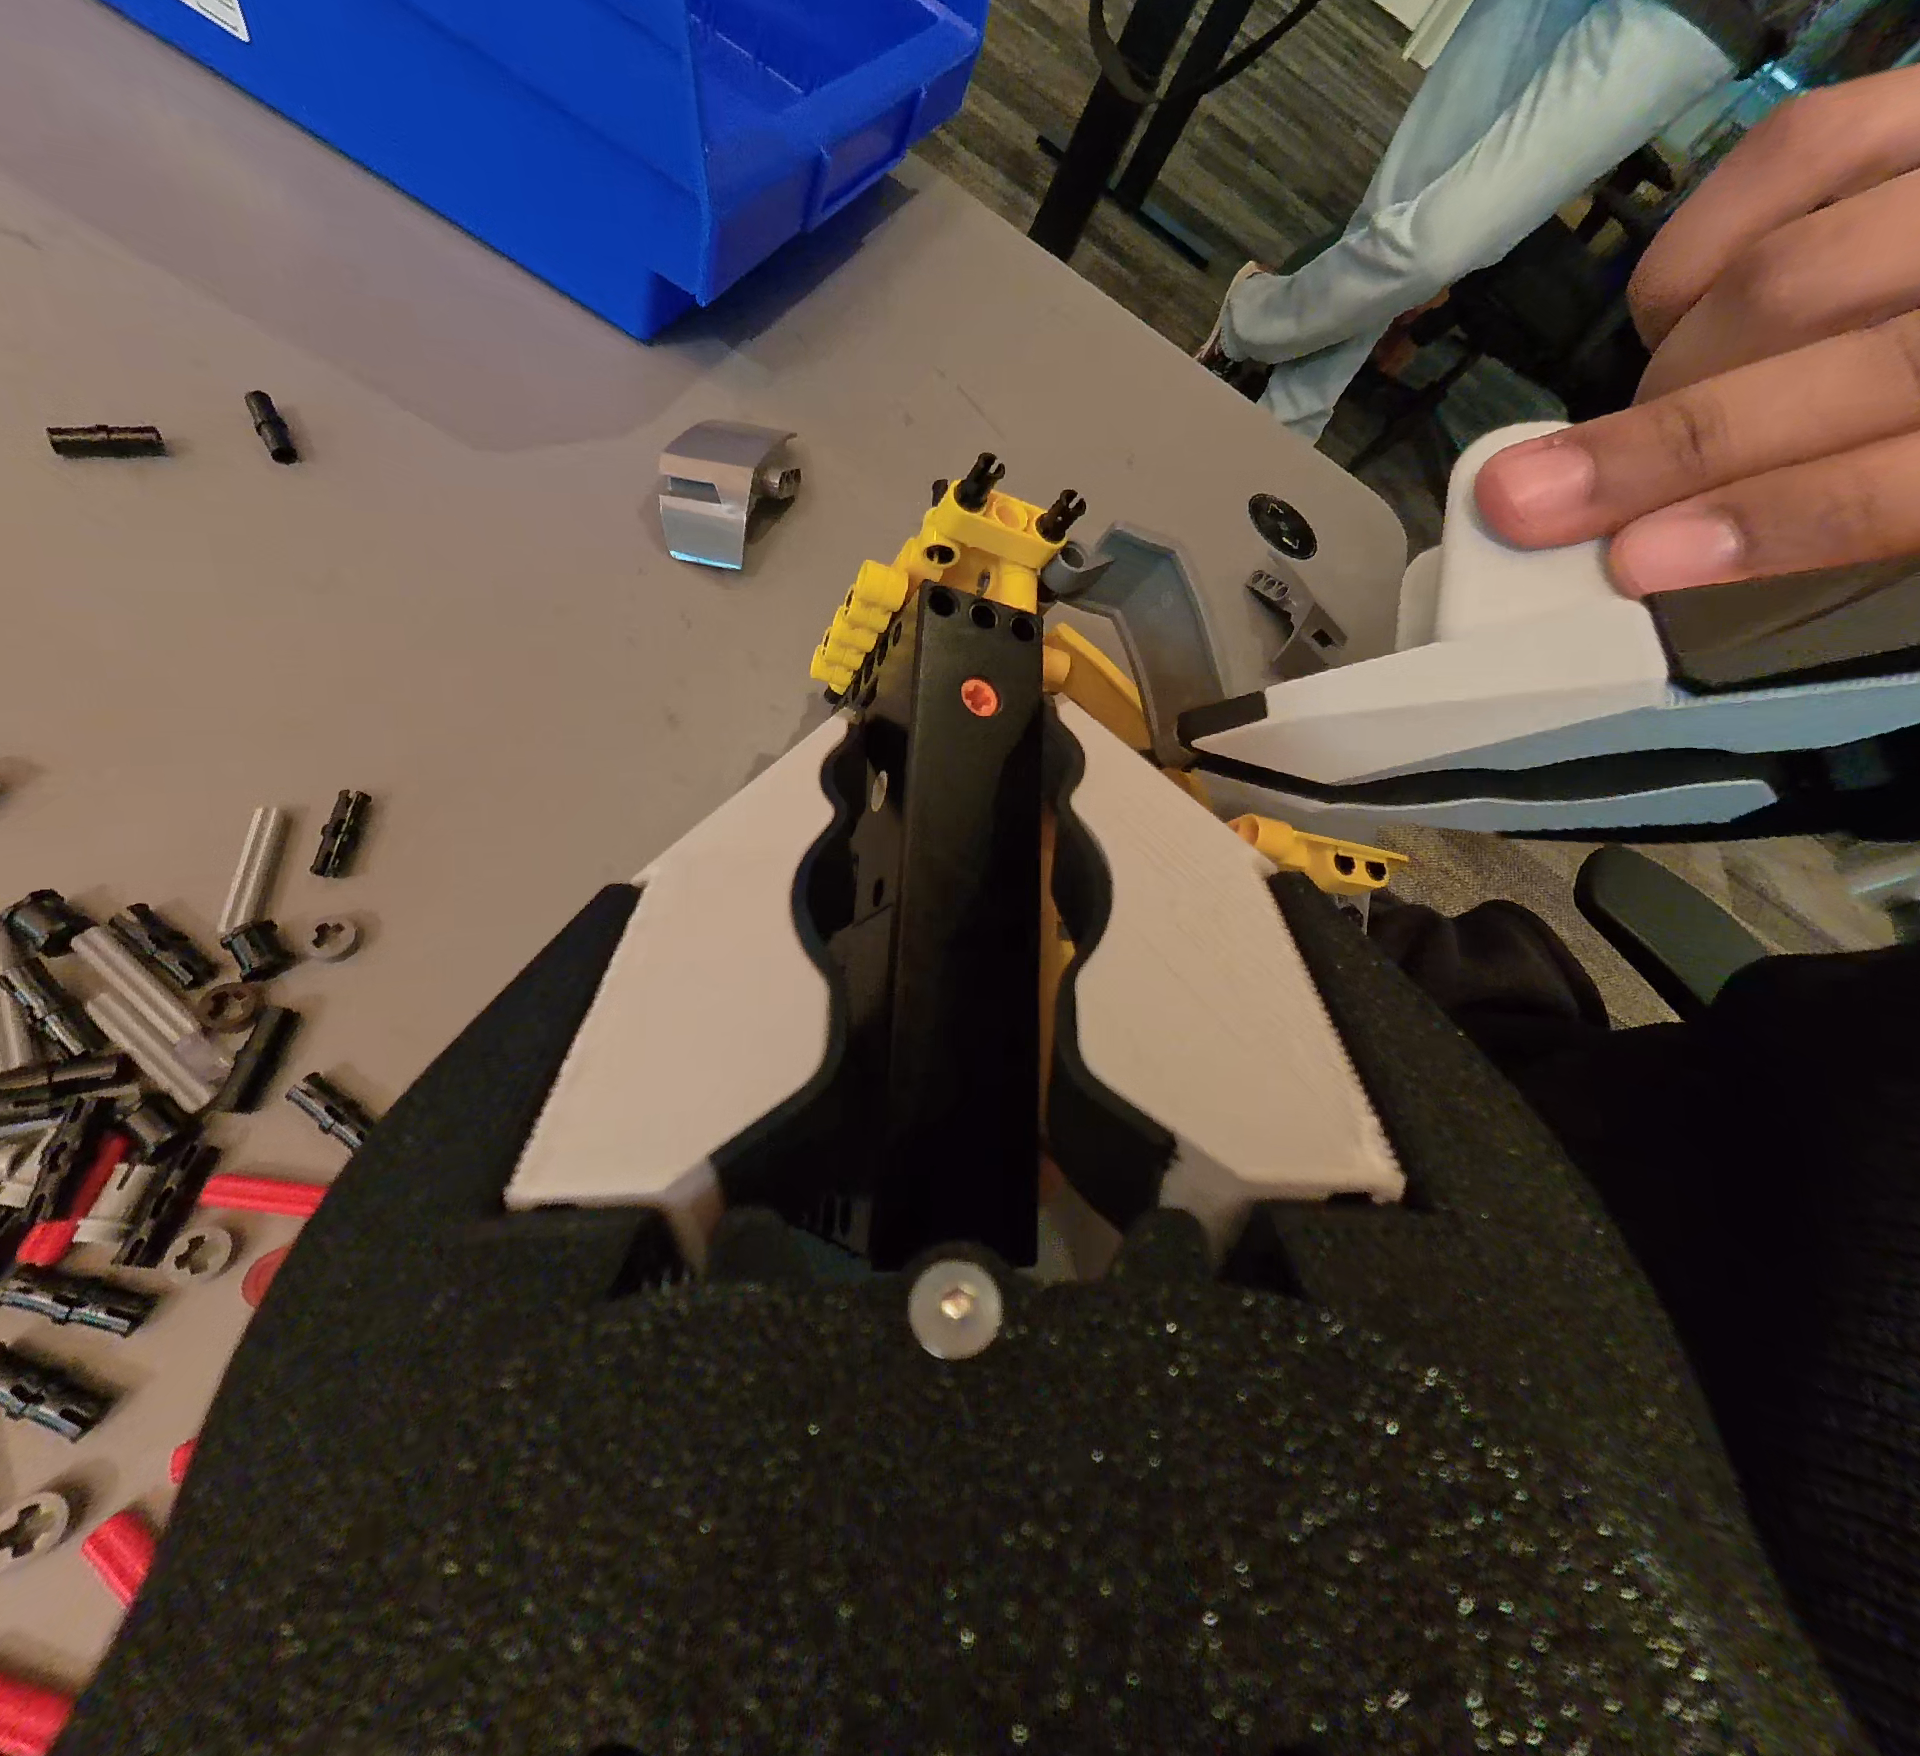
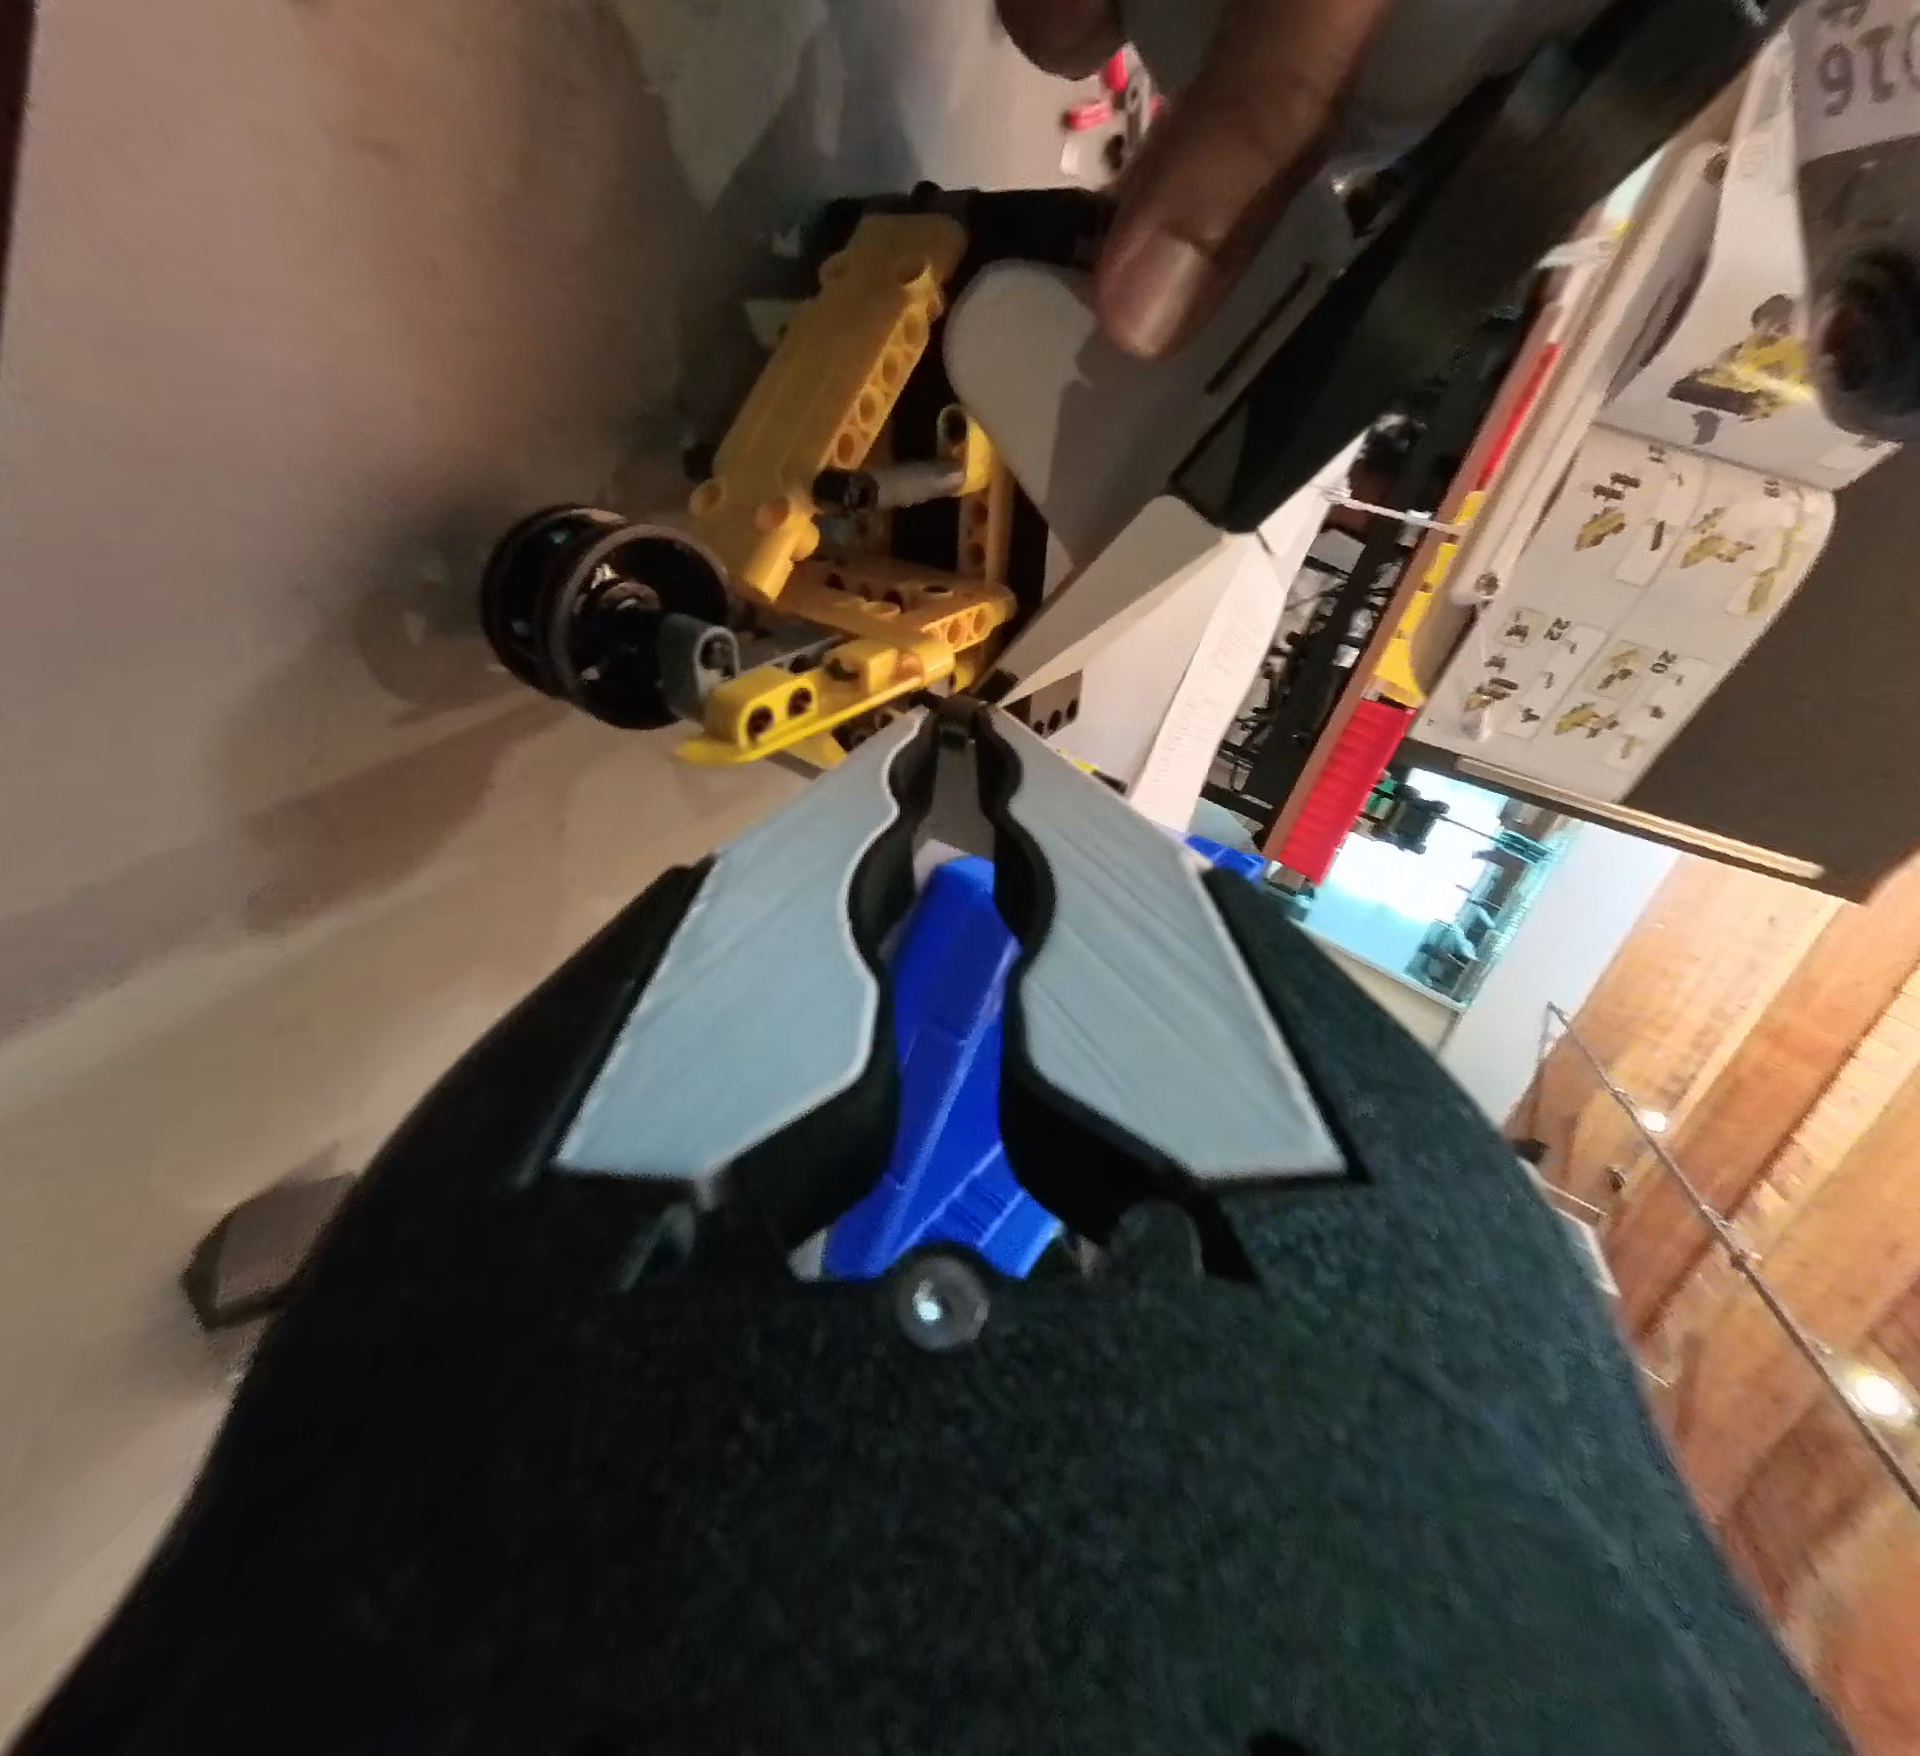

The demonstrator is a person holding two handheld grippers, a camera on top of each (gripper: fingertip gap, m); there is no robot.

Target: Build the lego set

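My left gripper [image 1: 961,730] is shut on the black beam [image 1: 977,875] of a yellow and black building-brick model [image 1: 997,532], held above the grey table [image 1: 416,459]. The right gripper [image 1: 1195,735], held by a hand [image 1: 1714,418], comes in from the right with its tips at the model's right side. In the right wrist view, my right gripper [image 2: 956,719] is closed on a small black piece at the model's [image 2: 831,459] lower edge. The model's black wheel [image 2: 603,605] points left. The left gripper's white finger [image 2: 1039,376] clamps the model from above.
A blue bin [image 1: 520,96] stands at the back left. Several loose black, grey and red pins [image 1: 104,1083] lie at the left. A grey curved panel [image 1: 717,491] lies mid-table. The table's edge runs on the right, and a person's legs [image 1: 1455,148] are beyond it. An instruction sheet [image 2: 1662,563] lies nearby. My right fingertips sit around 4 cm from my left ones.
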